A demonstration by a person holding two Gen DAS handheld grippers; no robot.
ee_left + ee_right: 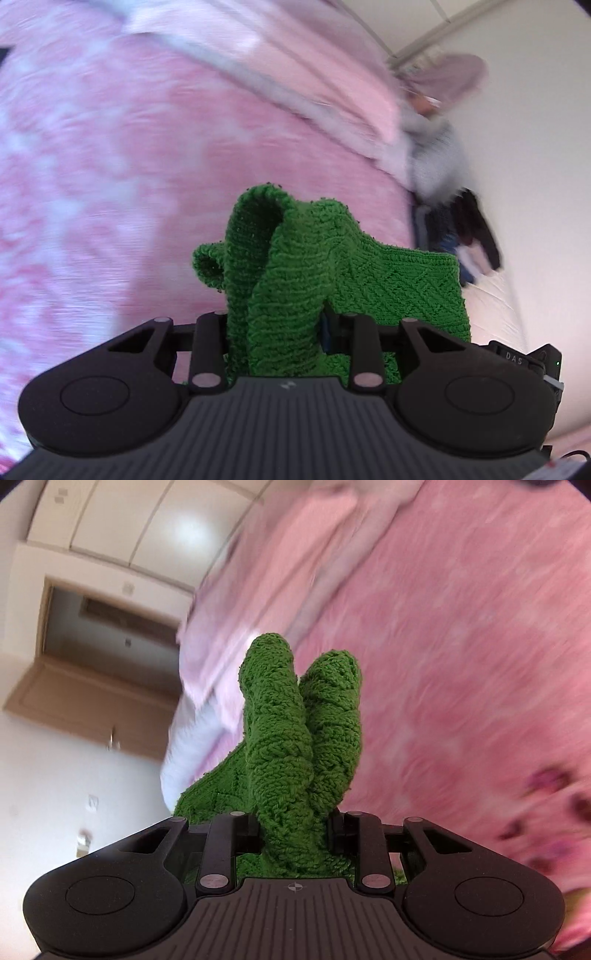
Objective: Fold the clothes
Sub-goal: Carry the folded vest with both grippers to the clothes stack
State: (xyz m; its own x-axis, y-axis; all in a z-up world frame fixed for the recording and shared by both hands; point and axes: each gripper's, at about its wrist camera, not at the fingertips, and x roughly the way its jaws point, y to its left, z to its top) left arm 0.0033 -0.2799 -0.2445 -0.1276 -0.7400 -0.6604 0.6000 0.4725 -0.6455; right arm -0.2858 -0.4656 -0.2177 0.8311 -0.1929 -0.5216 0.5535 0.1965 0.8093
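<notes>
A green knitted garment [295,266] bunches up between the jaws of my left gripper [275,332], which is shut on it; part of it spreads flat to the right. In the right wrist view the same green knit [295,746] stands in two thick folds out of my right gripper [295,830], shut on it as well. The fingertips of both grippers are hidden by the fabric. Behind the garment lies a pink patterned bedspread [129,166], blurred by motion, also seen as the pink bedspread [461,664].
A pale pink quilt [295,55] is heaped at the bed's far side. Grey and dark clothes [443,177] pile against the white wall. The right wrist view shows a wooden door frame [92,664] and white wall at left.
</notes>
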